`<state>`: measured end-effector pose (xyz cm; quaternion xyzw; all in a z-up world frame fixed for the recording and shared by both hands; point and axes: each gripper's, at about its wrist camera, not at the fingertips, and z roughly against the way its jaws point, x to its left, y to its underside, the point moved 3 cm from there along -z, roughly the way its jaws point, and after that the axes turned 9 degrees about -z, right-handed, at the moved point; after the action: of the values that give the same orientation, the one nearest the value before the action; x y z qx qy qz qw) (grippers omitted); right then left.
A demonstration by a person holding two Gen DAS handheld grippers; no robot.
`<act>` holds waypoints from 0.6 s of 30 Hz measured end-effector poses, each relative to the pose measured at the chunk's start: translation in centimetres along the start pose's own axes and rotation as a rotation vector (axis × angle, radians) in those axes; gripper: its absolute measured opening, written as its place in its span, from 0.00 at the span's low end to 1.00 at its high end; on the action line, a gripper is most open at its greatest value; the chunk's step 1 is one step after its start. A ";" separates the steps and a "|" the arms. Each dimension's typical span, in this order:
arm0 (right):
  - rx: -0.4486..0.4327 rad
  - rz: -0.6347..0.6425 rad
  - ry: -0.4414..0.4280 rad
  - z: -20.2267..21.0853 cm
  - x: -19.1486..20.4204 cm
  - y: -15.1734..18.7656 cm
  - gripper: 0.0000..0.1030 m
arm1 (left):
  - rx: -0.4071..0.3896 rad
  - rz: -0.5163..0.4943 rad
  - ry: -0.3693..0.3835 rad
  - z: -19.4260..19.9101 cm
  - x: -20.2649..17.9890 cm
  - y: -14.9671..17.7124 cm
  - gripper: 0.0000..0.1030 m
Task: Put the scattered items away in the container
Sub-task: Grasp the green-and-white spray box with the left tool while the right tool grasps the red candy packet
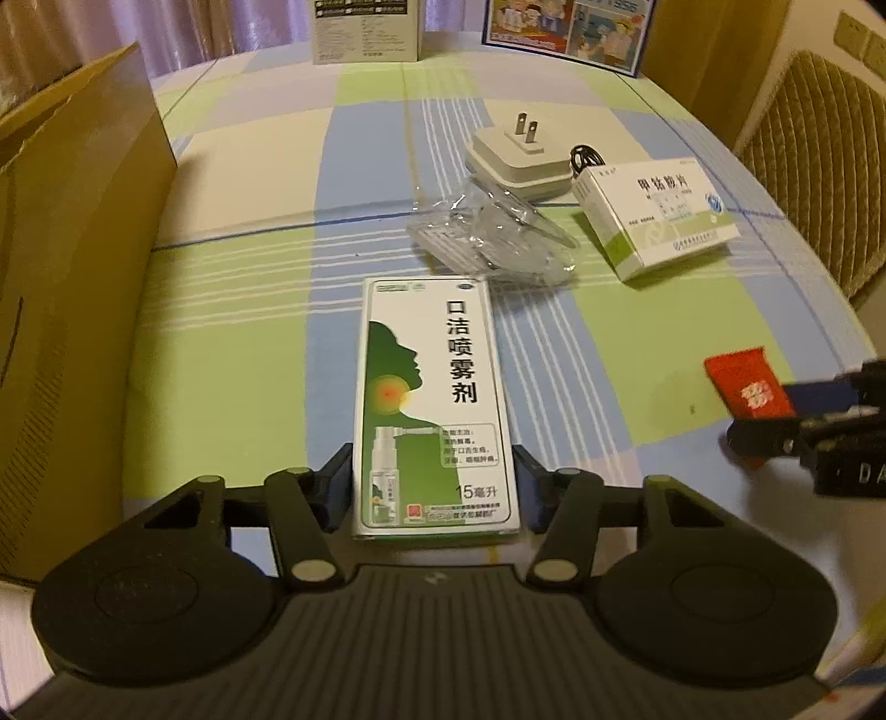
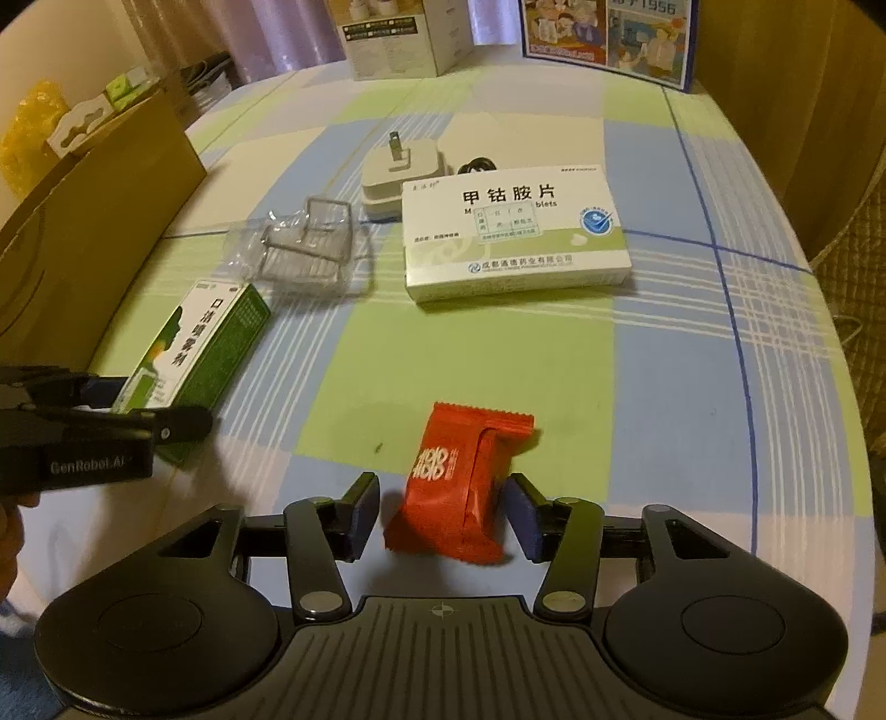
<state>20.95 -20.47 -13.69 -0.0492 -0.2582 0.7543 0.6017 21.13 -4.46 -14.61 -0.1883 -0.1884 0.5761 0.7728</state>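
My left gripper (image 1: pixel 434 487) closes on the spray box (image 1: pixel 432 407), pads against its two long side walls near the end closest to me. The box's long axis runs straight ahead along the fingers, printed face up, far end pointing toward the middle of the table. Whether it is lifted or resting on the checked tablecloth (image 1: pixel 249 310) I cannot tell.

My right gripper (image 2: pixel 443 518) straddles the red snack packet (image 2: pixel 468 482). The right pad touches the packet's edge; the left pad stands just apart from it with a sliver of cloth showing, so no squeeze, jaws part-open around it. The packet's long axis runs roughly away from me, leaning a little right at its crimped far end; the near end sits between the pads.

Beyond the spray box lies a crumpled clear plastic tray (image 1: pixel 487 232), near but apart. Behind that, a white plug adapter (image 1: pixel 518 160) with prongs up. Just beside the adapter is the white-and-green tablet box (image 2: pixel 515 232), flat, its long axis across my right view, well ahead of the packet.

The brown cardboard container (image 1: pixel 77 288) stands at the left edge of the table, wall upright, just left of the spray box. At the far edge stand a white carton (image 1: pixel 365 27) and a cartoon-printed box (image 2: pixel 609 33).
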 end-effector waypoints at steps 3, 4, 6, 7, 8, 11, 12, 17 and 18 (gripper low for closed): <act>-0.011 -0.003 0.004 0.0 0.1 0.0 0.49 | 0.000 -0.018 -0.009 0.0 -0.2 -0.1 0.50; -0.014 -0.001 0.008 0.0 0.2 0.0 0.49 | -0.002 -0.026 -0.012 -0.1 -0.2 -0.2 0.51; -0.019 0.003 0.019 0.0 0.3 0.1 0.49 | -0.016 -0.039 -0.031 -0.3 -0.3 -0.3 0.56; -0.022 0.006 0.026 0.0 0.4 0.2 0.49 | -0.022 -0.038 -0.040 -0.4 -0.3 -0.3 0.57; -0.024 0.009 0.037 -0.1 0.5 0.2 0.49 | -0.028 -0.034 -0.039 -0.4 -0.3 -0.3 0.57; -0.026 0.022 0.058 -0.2 0.7 0.2 0.49 | -0.034 -0.014 -0.026 -0.5 0.0 -0.3 0.57; -0.026 0.026 0.061 -0.2 0.7 0.2 0.49 | -0.035 -0.012 -0.022 -0.6 0.1 -0.3 0.57; -0.022 0.054 0.074 -0.5 1.1 0.2 0.45 | -0.052 -0.025 -0.012 -0.6 -0.1 -0.3 0.50; -0.023 0.061 0.076 -0.5 1.2 0.2 0.37 | -0.054 -0.022 -0.011 -0.6 -0.1 -0.3 0.50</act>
<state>20.62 -19.23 -13.92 -0.0924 -0.2421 0.7669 0.5871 21.58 -4.70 -14.96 -0.2035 -0.2102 0.5633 0.7727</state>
